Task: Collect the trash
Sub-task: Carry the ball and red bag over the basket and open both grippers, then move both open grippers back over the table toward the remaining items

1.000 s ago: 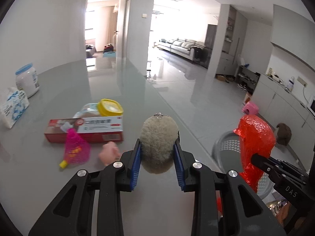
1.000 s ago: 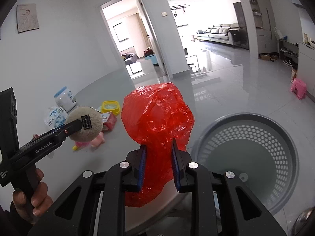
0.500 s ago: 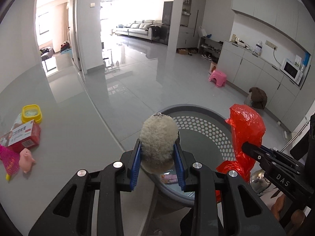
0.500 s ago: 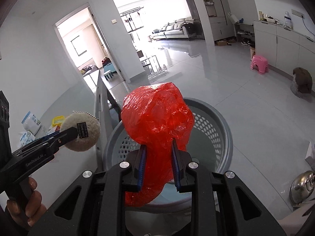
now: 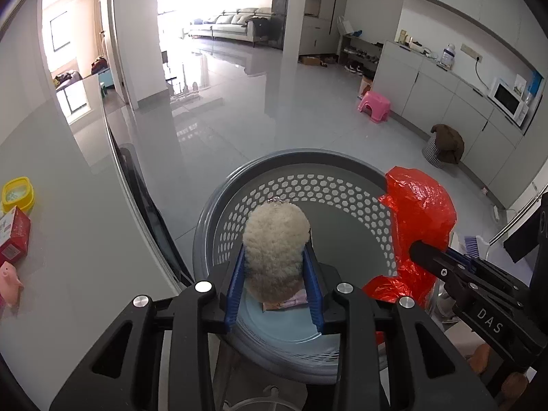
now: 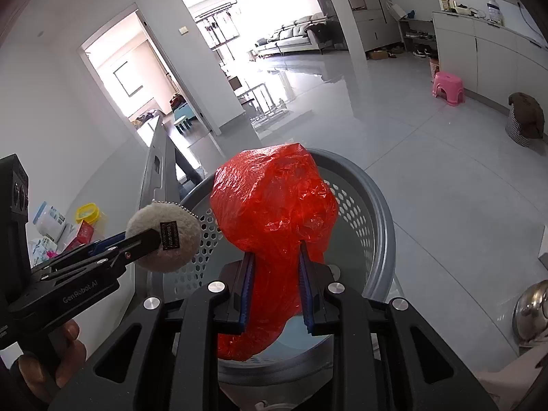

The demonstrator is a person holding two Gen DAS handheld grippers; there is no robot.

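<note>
Red bag (image 6: 274, 205) upright, long axis vertical.

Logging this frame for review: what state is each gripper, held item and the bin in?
Left gripper: shut on the fluffy ball, over the bin.
Right gripper: shut on the red plastic bag, over the bin.
Perforated bin: upright, open-topped, a small packet at its bottom.
</note>
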